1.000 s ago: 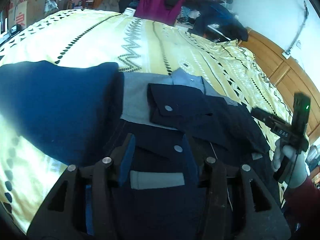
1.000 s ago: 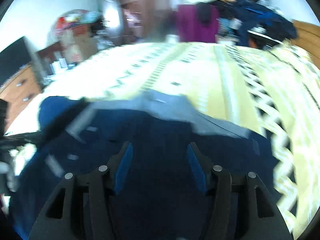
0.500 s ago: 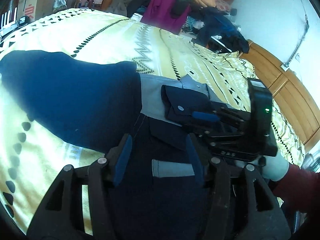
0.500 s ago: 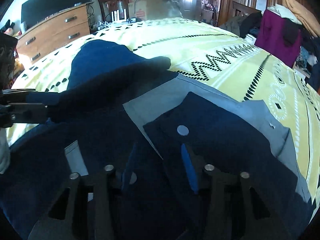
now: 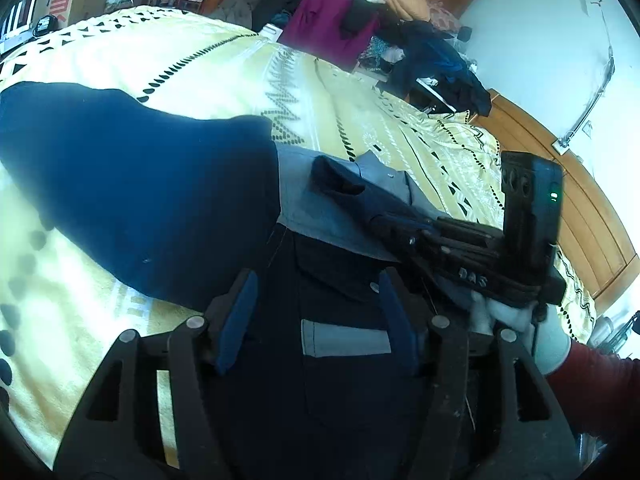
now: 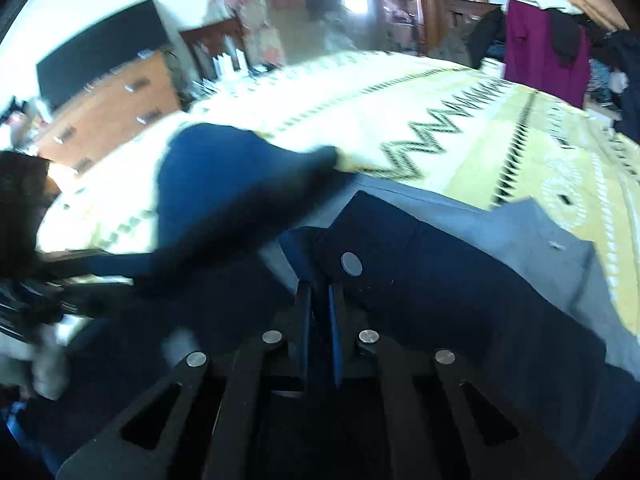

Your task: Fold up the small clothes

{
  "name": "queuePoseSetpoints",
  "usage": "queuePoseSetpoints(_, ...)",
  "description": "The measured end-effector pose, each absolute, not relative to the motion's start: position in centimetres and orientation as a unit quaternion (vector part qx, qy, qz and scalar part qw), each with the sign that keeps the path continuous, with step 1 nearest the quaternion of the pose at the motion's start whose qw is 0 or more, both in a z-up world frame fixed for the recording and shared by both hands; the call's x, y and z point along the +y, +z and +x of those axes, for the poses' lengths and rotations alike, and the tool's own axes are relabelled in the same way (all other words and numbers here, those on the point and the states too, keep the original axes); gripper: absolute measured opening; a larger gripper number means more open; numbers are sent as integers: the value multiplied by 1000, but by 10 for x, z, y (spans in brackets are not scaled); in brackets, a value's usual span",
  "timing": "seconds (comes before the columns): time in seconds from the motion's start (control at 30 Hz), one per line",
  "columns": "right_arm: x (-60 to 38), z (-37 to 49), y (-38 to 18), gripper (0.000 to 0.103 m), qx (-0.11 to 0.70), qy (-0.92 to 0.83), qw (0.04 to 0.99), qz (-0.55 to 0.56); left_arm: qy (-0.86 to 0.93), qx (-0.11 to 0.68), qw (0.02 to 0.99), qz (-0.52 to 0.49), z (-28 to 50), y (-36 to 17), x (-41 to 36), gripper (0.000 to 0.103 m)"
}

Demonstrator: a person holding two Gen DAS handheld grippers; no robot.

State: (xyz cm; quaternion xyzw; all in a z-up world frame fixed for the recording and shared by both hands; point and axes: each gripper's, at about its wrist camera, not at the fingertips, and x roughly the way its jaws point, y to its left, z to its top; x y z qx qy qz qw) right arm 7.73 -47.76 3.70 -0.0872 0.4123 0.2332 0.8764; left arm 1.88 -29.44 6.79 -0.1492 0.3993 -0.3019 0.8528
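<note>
A small navy and grey shirt (image 5: 320,216) lies on the yellow patterned bedspread (image 5: 224,64), one blue sleeve (image 5: 132,184) spread to the left. My left gripper (image 5: 316,312) is open, low over the shirt's dark front with a grey patch between its fingers. My right gripper (image 6: 318,304) is shut on the edge of the folded navy sleeve flap (image 6: 384,236) with a round button; it also shows in the left wrist view (image 5: 384,220), lifting that flap.
A pile of clothes, magenta on top (image 5: 332,28), sits past the bed's far end. A wooden headboard (image 5: 592,216) runs along the right. A wooden dresser (image 6: 108,108) and a dark screen stand to the left.
My right gripper came in from the right, settled on the navy sleeve flap and closed on its edge. The flap has lifted a little. My left gripper stayed open over the shirt.
</note>
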Motion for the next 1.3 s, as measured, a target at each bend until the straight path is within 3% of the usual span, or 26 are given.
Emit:
queuePoseSetpoints(0.2,-458,78,7,28,440,237,860,-104,-297,400,855,-142,17,74,-294,62)
queuePoseSetpoints(0.27,-467,65,30,47,410,233,876,-97,-296,396,858,-138,15,79,-289,62)
queuePoseSetpoints(0.37,-495,45,53,48,390,211,894,-63,-285,392,862,-146,18,85,-265,64)
queuePoseSetpoints(0.53,-553,6,18,49,474,138,870,-17,-207,371,880,-212,30,92,-170,64)
queuePoseSetpoints(0.73,-552,-35,31,56,459,139,877,12,-106,355,890,-267,94,95,-57,66)
queuePoseSetpoints(0.97,-545,-36,21,57,466,137,874,31,-22,435,863,-256,183,40,-32,67)
queuePoseSetpoints(1.13,-550,-32,16,57,469,134,872,46,-12,416,878,-239,199,33,-34,65)
queuePoseSetpoints(1.17,-552,-33,16,57,468,132,873,48,-13,412,879,-239,202,34,-33,57)
queuePoseSetpoints(1.2,-554,-33,16,57,466,131,873,51,-17,411,879,-241,204,35,-32,37)
queuePoseSetpoints(1.23,-555,-33,17,57,464,128,875,54,-26,412,876,-249,207,34,-30,26)
queuePoseSetpoints(1.3,-561,-37,22,57,455,123,879,72,-47,398,879,-260,206,45,-34,18)
